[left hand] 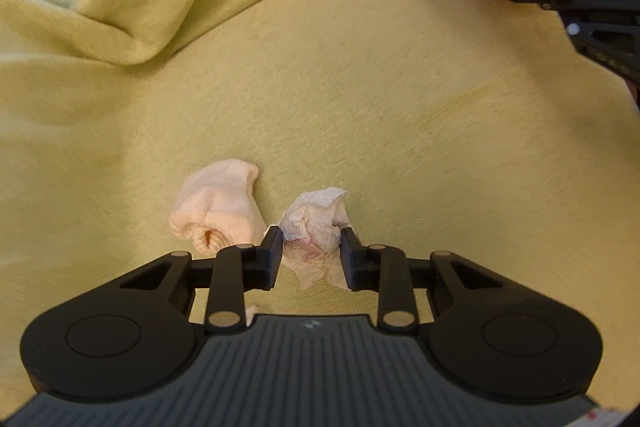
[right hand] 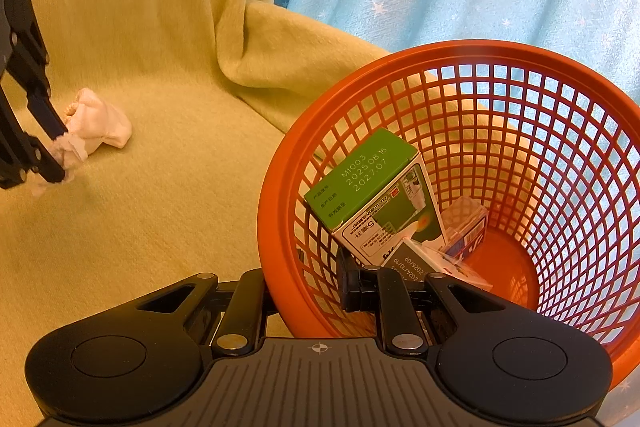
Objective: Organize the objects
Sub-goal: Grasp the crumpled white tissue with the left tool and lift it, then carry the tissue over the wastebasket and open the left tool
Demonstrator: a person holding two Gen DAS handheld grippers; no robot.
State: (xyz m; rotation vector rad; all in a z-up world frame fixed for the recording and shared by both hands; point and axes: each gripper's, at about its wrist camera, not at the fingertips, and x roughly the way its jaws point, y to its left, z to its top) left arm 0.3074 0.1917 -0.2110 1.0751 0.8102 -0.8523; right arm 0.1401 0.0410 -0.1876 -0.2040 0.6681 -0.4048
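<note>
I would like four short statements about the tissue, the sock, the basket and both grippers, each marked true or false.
1. The left gripper has its fingers on either side of the crumpled tissue. True.
2. The rolled sock lies inside the orange basket. False: it lies on the green blanket, beside the tissue.
3. The right gripper clamps the basket's rim. True.
4. The basket holds nothing. False: a green box and other packages are inside.
</note>
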